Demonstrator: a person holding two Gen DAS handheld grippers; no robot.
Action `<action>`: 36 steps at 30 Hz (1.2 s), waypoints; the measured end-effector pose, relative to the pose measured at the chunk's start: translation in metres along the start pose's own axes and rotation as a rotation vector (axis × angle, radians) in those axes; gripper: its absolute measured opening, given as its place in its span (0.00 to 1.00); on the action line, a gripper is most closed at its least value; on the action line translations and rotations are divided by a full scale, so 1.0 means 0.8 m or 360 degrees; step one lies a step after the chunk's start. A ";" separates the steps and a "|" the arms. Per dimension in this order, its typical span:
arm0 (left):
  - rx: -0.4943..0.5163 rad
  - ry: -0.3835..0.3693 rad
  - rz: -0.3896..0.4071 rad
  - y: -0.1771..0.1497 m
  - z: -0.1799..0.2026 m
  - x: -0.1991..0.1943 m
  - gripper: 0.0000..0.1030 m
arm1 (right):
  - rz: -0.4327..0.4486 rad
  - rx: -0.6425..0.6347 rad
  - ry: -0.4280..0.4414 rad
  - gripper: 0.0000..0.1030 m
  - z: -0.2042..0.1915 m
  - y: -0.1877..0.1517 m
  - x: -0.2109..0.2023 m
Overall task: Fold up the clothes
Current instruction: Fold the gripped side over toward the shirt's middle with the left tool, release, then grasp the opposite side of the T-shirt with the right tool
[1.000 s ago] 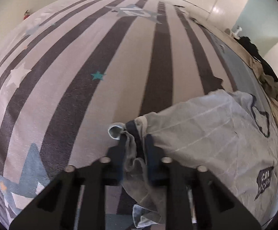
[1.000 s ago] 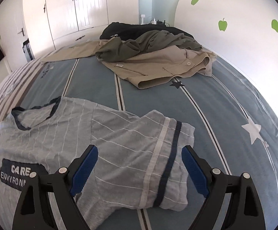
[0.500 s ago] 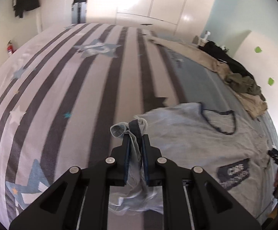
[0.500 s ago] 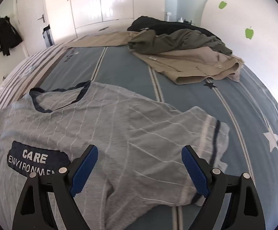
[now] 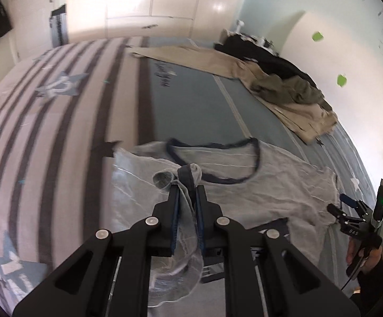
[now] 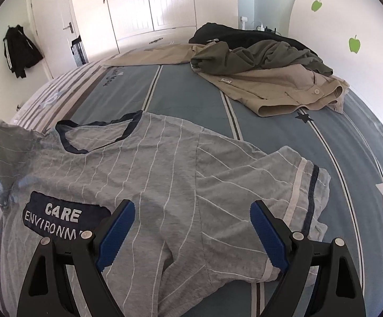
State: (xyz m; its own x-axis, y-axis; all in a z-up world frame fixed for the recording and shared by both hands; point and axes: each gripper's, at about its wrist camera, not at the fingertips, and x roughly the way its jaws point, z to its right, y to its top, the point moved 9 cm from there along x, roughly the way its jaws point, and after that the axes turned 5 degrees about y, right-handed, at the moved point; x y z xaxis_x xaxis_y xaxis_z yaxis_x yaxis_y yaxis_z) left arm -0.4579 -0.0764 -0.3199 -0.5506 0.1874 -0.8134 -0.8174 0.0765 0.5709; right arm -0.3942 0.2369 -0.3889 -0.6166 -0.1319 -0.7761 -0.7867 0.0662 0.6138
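T-shirt (image 5: 265,185), seen from the left wrist, lies face up on the bed (image 5: 186,111), collar away from the camera. The left tongs (image 5: 187,189) are pinched narrow on its left sleeve (image 5: 184,177), and the thin cloth bunches and droops between the pads, lifted over the shirt's body. It looks light, soft and limp, likely to sag wherever it isn't held, so the banded sleeve hem or a shoulder seam makes the surest hold. The right tongs (image 5: 349,206) show at the far side, in a hand (image 5: 365,259).

From the right wrist, the right tongs (image 6: 191,227) gape wide and empty above the shirt's chest; the other sleeve (image 6: 283,192) lies flat on the bed. A heap of clothes (image 6: 265,66) sits well apart. No containers show in either view.
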 end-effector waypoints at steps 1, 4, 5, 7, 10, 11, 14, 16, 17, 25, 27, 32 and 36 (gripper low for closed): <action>0.0012 -0.0008 -0.0010 -0.001 0.016 0.007 0.10 | 0.0004 0.0007 0.0001 0.84 0.004 0.000 -0.001; 0.0039 -0.0039 -0.0057 -0.006 0.058 0.028 0.10 | 0.0004 0.0036 0.0015 0.84 0.014 0.000 -0.002; 0.0047 -0.0057 -0.0078 -0.009 0.072 0.036 0.10 | 0.0001 0.0043 0.0015 0.84 0.017 -0.001 -0.002; 0.0065 -0.0055 -0.0142 -0.019 0.088 0.056 0.10 | -0.0007 0.0055 0.0014 0.84 0.023 -0.002 -0.001; 0.0092 -0.0042 -0.0244 -0.036 0.110 0.087 0.25 | -0.0018 0.0074 0.0013 0.84 0.031 -0.004 0.000; 0.0069 -0.0083 -0.0306 -0.046 0.112 0.092 0.32 | -0.0021 0.0080 0.0013 0.84 0.034 -0.005 0.001; 0.0029 -0.0219 -0.0355 -0.067 0.106 0.076 0.40 | -0.0032 0.0087 0.0021 0.84 0.038 -0.008 0.002; 0.0069 -0.0204 -0.0285 -0.072 0.091 0.055 0.43 | -0.0035 0.0073 0.0026 0.84 0.035 -0.011 0.002; 0.0080 -0.0178 -0.0250 -0.075 0.080 0.045 0.43 | -0.0035 0.0062 0.0029 0.84 0.033 -0.012 0.002; 0.0023 -0.0099 -0.0269 -0.138 0.016 0.037 0.45 | -0.0028 0.0060 0.0038 0.84 0.019 -0.011 0.004; 0.0025 -0.0123 -0.0288 -0.155 0.027 0.046 0.45 | -0.0028 0.0081 0.0038 0.84 0.019 -0.012 0.004; 0.0097 -0.0104 -0.0324 -0.193 0.060 0.063 0.45 | -0.0045 0.0074 0.0007 0.84 0.026 -0.017 0.005; 0.0123 -0.0083 -0.0298 -0.192 0.065 0.054 0.45 | -0.0055 0.0096 -0.0024 0.84 0.044 -0.021 0.005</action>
State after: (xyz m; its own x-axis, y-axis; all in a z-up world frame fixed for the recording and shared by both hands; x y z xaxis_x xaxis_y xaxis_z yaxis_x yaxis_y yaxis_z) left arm -0.3475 -0.0292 -0.4372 -0.3790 0.2131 -0.9005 -0.8882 0.1896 0.4186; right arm -0.3846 0.2705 -0.4071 -0.5891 -0.1204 -0.7990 -0.8076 0.1215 0.5771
